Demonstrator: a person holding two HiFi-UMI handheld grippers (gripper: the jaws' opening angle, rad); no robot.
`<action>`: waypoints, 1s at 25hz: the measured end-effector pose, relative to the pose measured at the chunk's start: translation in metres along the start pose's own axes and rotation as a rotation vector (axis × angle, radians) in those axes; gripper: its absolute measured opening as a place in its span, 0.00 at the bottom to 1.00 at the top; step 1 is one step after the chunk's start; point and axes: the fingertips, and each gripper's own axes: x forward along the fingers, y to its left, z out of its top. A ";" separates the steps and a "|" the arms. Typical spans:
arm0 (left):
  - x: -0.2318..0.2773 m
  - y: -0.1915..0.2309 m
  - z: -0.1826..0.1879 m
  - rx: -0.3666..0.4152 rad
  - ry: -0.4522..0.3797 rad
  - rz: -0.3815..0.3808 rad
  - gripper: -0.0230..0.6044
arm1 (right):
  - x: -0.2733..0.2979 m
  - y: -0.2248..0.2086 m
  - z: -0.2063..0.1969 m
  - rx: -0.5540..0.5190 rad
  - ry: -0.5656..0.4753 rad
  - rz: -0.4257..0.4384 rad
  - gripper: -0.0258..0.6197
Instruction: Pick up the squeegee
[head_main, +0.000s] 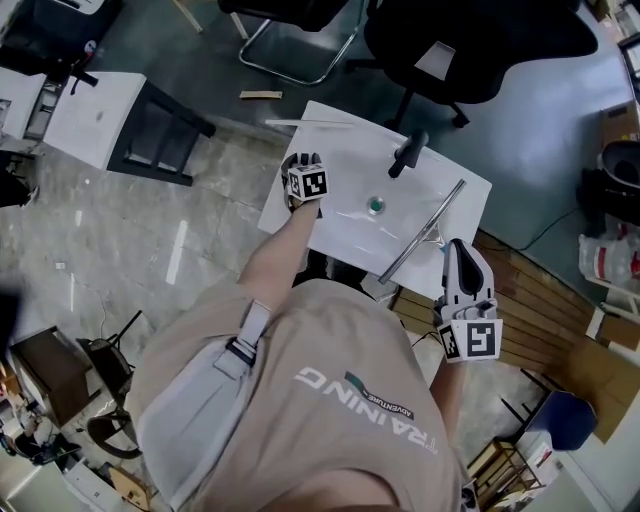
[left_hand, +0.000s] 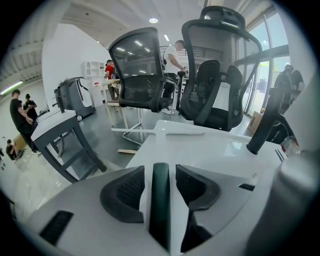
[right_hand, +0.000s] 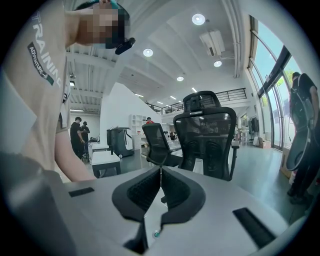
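The squeegee (head_main: 425, 232), a long thin silver bar with a bracket midway, lies diagonally on the small white table (head_main: 340, 160). A black handle (head_main: 409, 153) (left_hand: 265, 120) stands tilted near the far edge, apart from the bar. My left gripper (head_main: 302, 165) (left_hand: 160, 170) rests at the table's left edge, open; a dark green bar shows in its gap, touching neither pad. My right gripper (head_main: 455, 250) (right_hand: 160, 172) hovers off the near right edge, just short of the bar, its fingertips meeting, nothing visibly between them.
A small green dot (head_main: 376, 205) (right_hand: 156, 233) marks the table's middle. Two black office chairs (head_main: 470, 40) (head_main: 300, 30) stand beyond the far edge. Another white table (head_main: 100, 115) is at the left, wooden pallets (head_main: 530, 310) at the right. People stand in the background.
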 end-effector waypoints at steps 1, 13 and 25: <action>0.000 0.001 -0.001 0.001 0.000 -0.004 0.36 | 0.001 0.000 -0.001 0.002 -0.001 0.000 0.09; -0.008 -0.005 0.000 0.047 -0.001 -0.095 0.20 | 0.000 0.002 -0.002 0.000 -0.005 0.010 0.09; -0.071 -0.021 0.041 0.139 -0.209 -0.236 0.20 | 0.002 0.008 -0.006 -0.005 -0.027 0.041 0.09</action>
